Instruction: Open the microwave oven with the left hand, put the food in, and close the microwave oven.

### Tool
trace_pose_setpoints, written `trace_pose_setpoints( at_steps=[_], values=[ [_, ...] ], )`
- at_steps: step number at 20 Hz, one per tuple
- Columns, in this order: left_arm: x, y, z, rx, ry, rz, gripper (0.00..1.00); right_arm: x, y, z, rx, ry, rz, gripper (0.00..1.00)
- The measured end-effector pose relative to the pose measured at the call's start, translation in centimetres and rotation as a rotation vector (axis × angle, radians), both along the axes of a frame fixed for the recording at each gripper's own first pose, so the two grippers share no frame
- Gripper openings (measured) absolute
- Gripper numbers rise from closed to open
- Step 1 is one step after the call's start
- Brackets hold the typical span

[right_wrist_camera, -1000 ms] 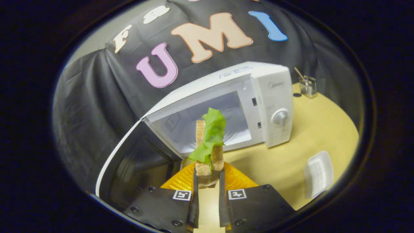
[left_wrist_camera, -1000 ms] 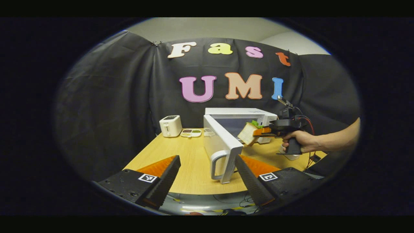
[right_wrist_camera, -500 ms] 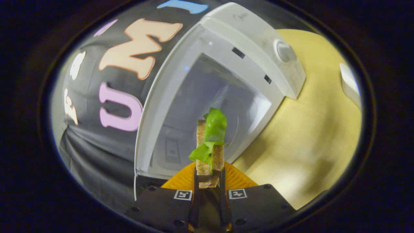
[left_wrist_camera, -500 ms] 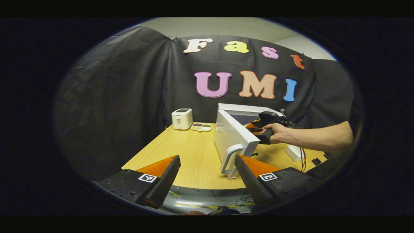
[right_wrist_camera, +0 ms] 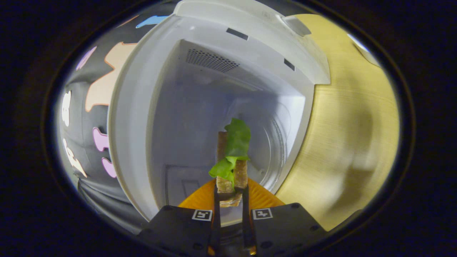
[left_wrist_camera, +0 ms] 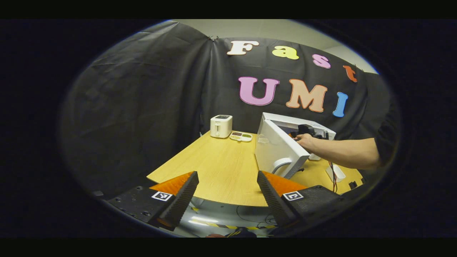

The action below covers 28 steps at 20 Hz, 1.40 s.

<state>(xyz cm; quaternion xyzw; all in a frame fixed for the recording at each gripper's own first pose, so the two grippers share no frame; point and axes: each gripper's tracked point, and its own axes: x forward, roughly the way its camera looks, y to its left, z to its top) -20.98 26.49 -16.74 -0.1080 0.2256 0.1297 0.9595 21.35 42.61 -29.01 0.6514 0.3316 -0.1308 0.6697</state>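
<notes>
My right gripper (right_wrist_camera: pixel 230 194) is shut on a sandwich (right_wrist_camera: pixel 232 160) of two bread slices with a green lettuce leaf, held at the mouth of the white microwave (right_wrist_camera: pixel 228 71). The cavity lies straight ahead, with its turntable (right_wrist_camera: pixel 276 142) at the right. In the left gripper view the microwave (left_wrist_camera: pixel 296 123) stands on the wooden table (left_wrist_camera: pixel 221 167) with its door (left_wrist_camera: pixel 280 150) swung open toward me. A hand (left_wrist_camera: pixel 305 141) reaches into the microwave with the right gripper (left_wrist_camera: pixel 309 130). My left gripper (left_wrist_camera: pixel 226 194) hangs open near the table's front edge, holding nothing.
A white toaster (left_wrist_camera: pixel 221 126) and a small divided dish (left_wrist_camera: pixel 241 136) stand at the back of the table. A white flat object (left_wrist_camera: pixel 335 173) and cables lie to the right of the microwave. The booth floor shows below the table's front edge.
The right gripper has carried the sandwich forward from in front of the microwave into its opening. The left gripper has drawn back and to the left, away from the open door.
</notes>
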Motion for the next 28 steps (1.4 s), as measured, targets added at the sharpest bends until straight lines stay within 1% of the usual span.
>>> trace_pose_setpoints(
  at_steps=[2, 3, 4, 5, 6, 7, 8, 9, 10, 12, 13, 14, 15, 17, 18, 20, 22, 23, 24, 25, 26, 28],
  values=[
    [-0.2, 0.5, 0.0, 0.003, 0.010, 0.006, 0.96, 0.9, -0.1, -0.5, -0.008, 0.002, -0.013, 0.26],
    [-0.1, 0.3, 0.0, -0.004, 0.006, 0.007, 0.96, 1.3, -0.2, -0.7, -0.011, 0.004, -0.020, 0.18],
    [0.0, 0.1, 0.2, -0.010, -0.001, 0.007, 0.96, 1.6, 0.0, -1.0, -0.004, 0.010, -0.019, 0.27],
    [0.0, 0.0, 0.3, -0.012, -0.010, 0.004, 0.97, 1.7, 0.0, -1.0, 0.004, 0.015, -0.022, 0.18],
    [0.1, -0.2, 0.3, -0.014, -0.013, 0.001, 0.96, 1.5, 0.0, -1.2, 0.012, 0.032, -0.025, 0.26],
    [0.3, -0.2, 0.1, -0.015, -0.009, 0.000, 0.96, 1.2, 0.2, -1.5, 0.029, 0.058, -0.018, 0.22],
    [0.4, -0.2, 0.1, -0.018, -0.011, 0.000, 0.96, 0.8, 1.0, -2.3, 0.038, 0.095, 0.002, 0.40],
    [0.4, -0.3, 0.2, -0.023, -0.019, 0.000, 0.97, 0.3, 0.9, -2.2, 0.054, 0.112, 0.017, 0.30],
    [0.5, -0.3, 0.4, -0.030, -0.028, 0.002, 0.97, 0.1, 0.9, -2.1, 0.056, 0.111, 0.035, 0.48],
    [0.7, -0.4, 0.4, -0.040, -0.038, 0.002, 0.96, -0.5, -0.1, -2.1, 0.005, 0.111, 0.061, 0.83],
    [0.9, -0.4, 0.5, -0.043, -0.044, 0.001, 0.96, -0.6, -0.4, -1.7, -0.009, 0.105, 0.070, 0.83],
    [1.1, -0.4, 0.6, -0.045, -0.049, 0.002, 0.97, -0.8, -0.8, -1.5, -0.022, 0.100, 0.077, 0.95],
    [1.2, -0.5, 0.5, -0.047, -0.058, 0.003, 0.95, -1.1, -1.1, -1.2, -0.028, 0.099, 0.091, 0.95],
    [1.4, -0.5, 0.4, -0.055, -0.068, 0.009, 0.97, -1.7, -1.6, -0.7, -0.041, 0.089, 0.119, 0.95],
    [1.5, -0.4, 0.3, -0.060, -0.070, 0.016, 0.94, -1.5, -1.7, -0.8, -0.047, 0.091, 0.128, 0.95],
    [1.7, -0.5, 0.4, -0.067, -0.081, 0.032, 0.94, -1.8, -1.8, -0.4, -0.031, 0.087, 0.146, 0.95],
    [1.4, -0.8, 0.6, -0.068, -0.086, 0.042, 0.94, -2.2, -2.7, 0.3, -0.039, 0.074, 0.156, 0.95],
    [1.4, -1.0, 0.6, -0.066, -0.090, 0.042, 0.97, -2.6, -3.0, 0.7, -0.053, 0.060, 0.169, 0.95],
    [1.4, -1.3, 0.6, -0.061, -0.090, 0.036, 0.97, -3.2, -3.3, 1.1, -0.065, 0.042, 0.190, 0.95],
    [1.4, -1.5, 0.5, -0.054, -0.088, 0.030, 0.94, -4.0, -3.5, 1.6, -0.078, 0.023, 0.216, 0.95],
    [1.5, -1.7, 0.4, -0.043, -0.086, 0.025, 0.96, -4.9, -3.7, 2.0, -0.093, 0.003, 0.244, 0.95],
    [1.9, -2.0, 0.4, -0.024, -0.085, 0.014, 0.97, -6.7, -4.5, 3.0, -0.117, -0.038, 0.288, 0.95]
  ],
)
